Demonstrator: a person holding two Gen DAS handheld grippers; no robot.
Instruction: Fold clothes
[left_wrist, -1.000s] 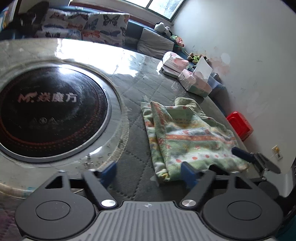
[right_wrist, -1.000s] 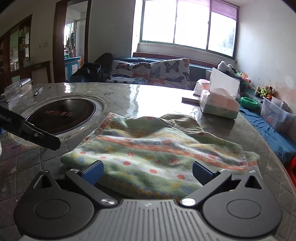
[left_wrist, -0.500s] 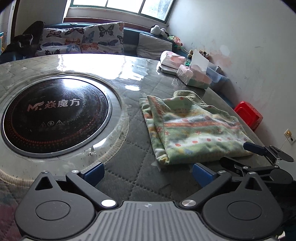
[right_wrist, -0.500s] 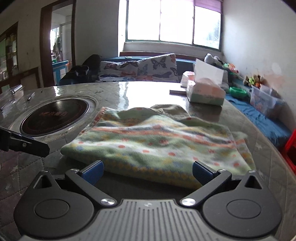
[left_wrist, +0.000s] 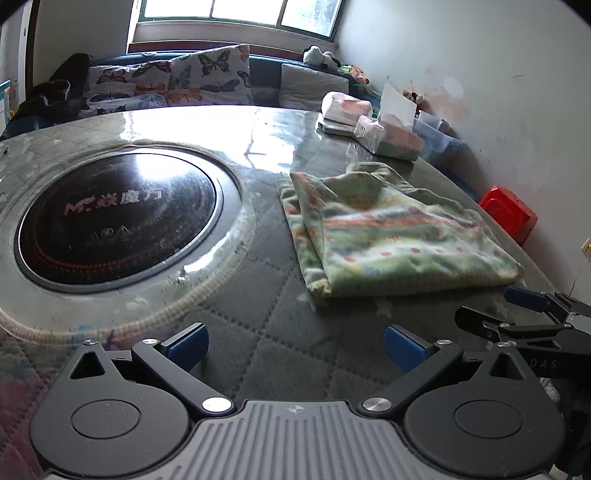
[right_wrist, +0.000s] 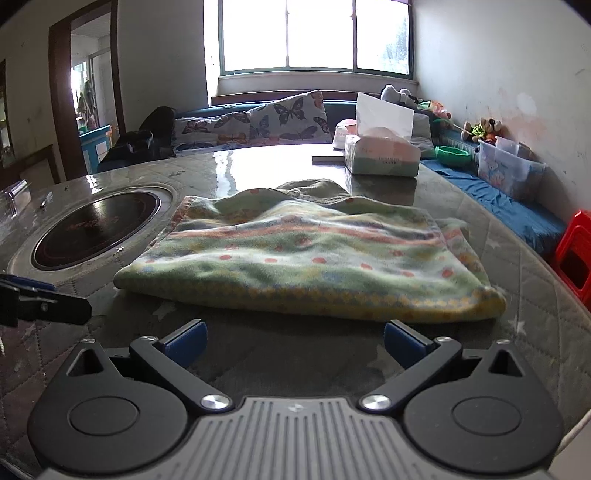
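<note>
A green fleece garment (left_wrist: 388, 236) with orange stripes and red dots lies folded flat on the round table (left_wrist: 258, 350). From the right wrist it spreads across the middle as the same folded garment (right_wrist: 314, 258), with an olive collar at its far edge. My left gripper (left_wrist: 295, 345) is open over bare tabletop, short of the garment's near left corner, nothing between its blue pads. My right gripper (right_wrist: 293, 341) is open too, just short of the garment's near edge. The right gripper's fingers (left_wrist: 524, 299) show at the left view's right side.
A black induction hob (left_wrist: 114, 218) is set into the table on the left. Tissue packs (right_wrist: 380, 155) and a flat box stand at the far edge. A red stool (left_wrist: 511, 218) sits by the wall on the right; a sofa with butterfly cushions (right_wrist: 255, 122) lies behind.
Both grippers have drawn back from the garment's near edge toward me. The left jaws opened wider and let go of the edge. The garment lies still.
</note>
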